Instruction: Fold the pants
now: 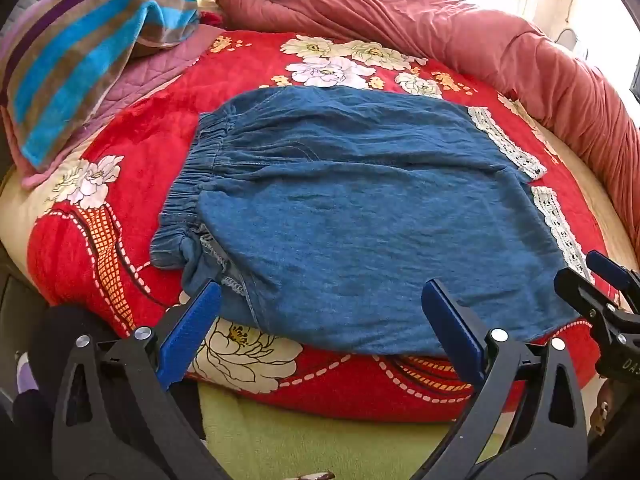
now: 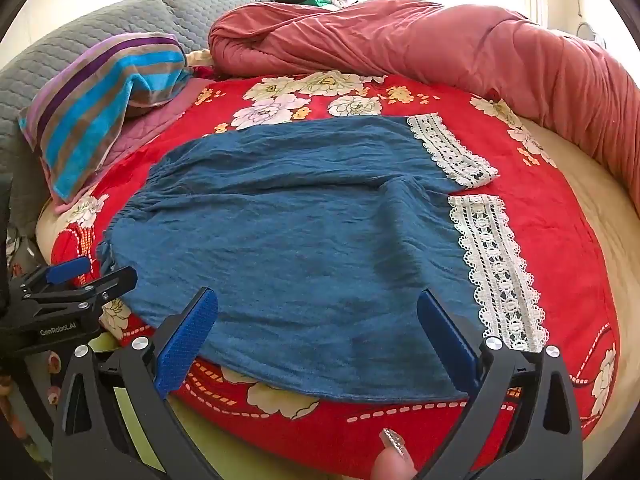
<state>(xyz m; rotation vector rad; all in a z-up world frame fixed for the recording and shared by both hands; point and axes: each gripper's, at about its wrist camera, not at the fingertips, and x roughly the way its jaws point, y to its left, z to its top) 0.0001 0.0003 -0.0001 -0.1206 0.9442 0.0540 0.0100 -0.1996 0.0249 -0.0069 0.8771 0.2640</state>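
Blue denim pants point(image 1: 340, 208) with white lace cuffs point(image 1: 508, 144) lie flat on a red floral blanket point(image 1: 120, 140), elastic waistband to the left, legs side by side to the right. They also show in the right wrist view point(image 2: 288, 232), with the lace cuffs point(image 2: 496, 264) at the right. My left gripper point(image 1: 322, 300) is open and empty above the near edge by the waistband end. My right gripper point(image 2: 318, 308) is open and empty above the near edge toward the leg ends. Each gripper shows at the side of the other's view.
A striped towel point(image 2: 92, 116) on a pillow lies at the far left. A rolled pink-red duvet point(image 2: 440, 44) runs along the back and right. A green sheet point(image 1: 320, 444) shows at the near bed edge. A grey padded headboard point(image 2: 80, 36) stands behind.
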